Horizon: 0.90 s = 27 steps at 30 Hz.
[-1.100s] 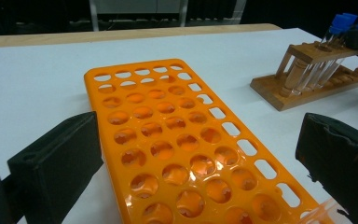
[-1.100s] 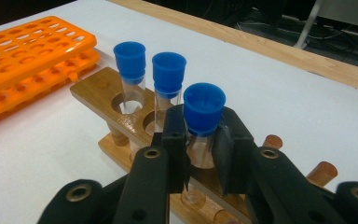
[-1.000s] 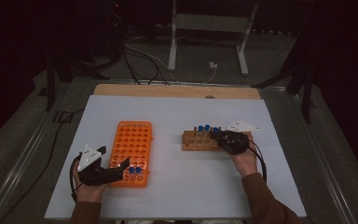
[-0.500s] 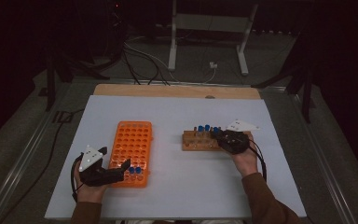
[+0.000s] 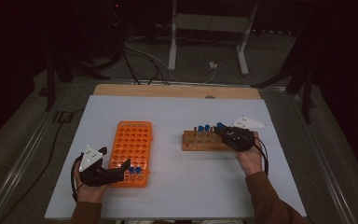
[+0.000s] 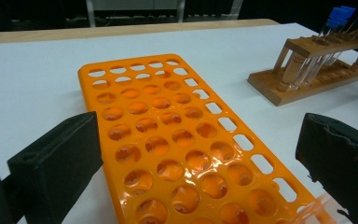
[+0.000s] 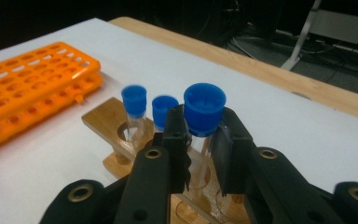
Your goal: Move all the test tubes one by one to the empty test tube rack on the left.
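Dark workshop floor and cables frame a white table (image 5: 177,186), where a person works two hand-held grippers over a pair of tube racks. Little has shifted in the past second: both hands sit almost where they were, the orange rack (image 5: 131,151) and wooden rack (image 5: 204,141) unmoved, and the right gripper (image 7: 200,140) remains clamped on a blue-capped tube (image 7: 204,109) at the wooden rack's right end. Its jaws are closed tight on the glass just under the cap, the tube upright with its lower part apparently in its hole; two more capped tubes (image 7: 134,100) stand just beyond it in the same rack. That stillness suggests the grip is settled and the lift out of the rack has yet to begin. The left gripper (image 6: 200,163) hangs wide open with nothing in its jaws, which stand either side of the near end of the orange rack; whether they touch its edges cannot be told. From above, two blue caps (image 5: 135,171) already stand in the orange rack's near row, beside the left gripper (image 5: 116,171), so the work looks like a transfer of tubes from wood to orange, partly done, with the held tube judged next to cross
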### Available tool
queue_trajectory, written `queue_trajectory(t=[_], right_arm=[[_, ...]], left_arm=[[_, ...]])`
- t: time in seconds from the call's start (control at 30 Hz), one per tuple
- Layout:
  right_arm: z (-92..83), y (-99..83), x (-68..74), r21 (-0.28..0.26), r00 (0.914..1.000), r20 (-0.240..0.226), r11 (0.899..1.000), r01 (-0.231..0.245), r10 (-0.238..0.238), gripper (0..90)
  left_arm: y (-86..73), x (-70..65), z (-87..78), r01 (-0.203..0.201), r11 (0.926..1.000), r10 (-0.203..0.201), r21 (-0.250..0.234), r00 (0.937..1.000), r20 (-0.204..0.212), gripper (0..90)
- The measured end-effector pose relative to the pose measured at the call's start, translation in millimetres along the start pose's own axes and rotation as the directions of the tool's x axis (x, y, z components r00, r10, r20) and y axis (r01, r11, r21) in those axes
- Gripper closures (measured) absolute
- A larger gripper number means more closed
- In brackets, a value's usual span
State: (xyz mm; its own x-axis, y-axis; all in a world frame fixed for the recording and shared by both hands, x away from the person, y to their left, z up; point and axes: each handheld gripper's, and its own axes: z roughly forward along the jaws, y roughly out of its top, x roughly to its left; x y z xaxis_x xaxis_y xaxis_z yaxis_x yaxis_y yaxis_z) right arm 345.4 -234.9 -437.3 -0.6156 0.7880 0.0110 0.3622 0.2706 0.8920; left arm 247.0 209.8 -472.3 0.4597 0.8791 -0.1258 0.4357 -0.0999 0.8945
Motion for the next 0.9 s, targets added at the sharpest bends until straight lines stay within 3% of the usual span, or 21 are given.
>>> queue_trajectory(t=[0.27,0.47,0.63,0.9], right_arm=[[-13.6,11.0,1.8,-0.055,1.0000,0.001,0.998,-0.009,0.009,76.7],[-23.4,20.6,9.2,-0.082,0.9998,-0.005,0.996,0.020,-0.021,76.7],[-26.0,24.0,17.2,-0.093,0.9985,-0.043,0.995,0.029,-0.033,76.7],[-14.8,27.7,35.7,-0.081,0.9921,-0.121,0.996,0.023,-0.032,76.7]], left_arm=[[0.4,-0.5,-0.4,0.002,1.0000,-0.002,-0.002,1.0000,0.003,1.1],[1.6,-1.2,-1.3,0.003,1.0000,-0.003,-0.009,1.0000,0.003,1.1],[5.0,-3.3,-3.0,-0.003,0.9998,0.003,-0.021,1.0000,0.008,1.2],[18.4,-13.4,-7.4,-0.033,0.9979,0.034,-0.055,0.9991,0.027,1.7]])
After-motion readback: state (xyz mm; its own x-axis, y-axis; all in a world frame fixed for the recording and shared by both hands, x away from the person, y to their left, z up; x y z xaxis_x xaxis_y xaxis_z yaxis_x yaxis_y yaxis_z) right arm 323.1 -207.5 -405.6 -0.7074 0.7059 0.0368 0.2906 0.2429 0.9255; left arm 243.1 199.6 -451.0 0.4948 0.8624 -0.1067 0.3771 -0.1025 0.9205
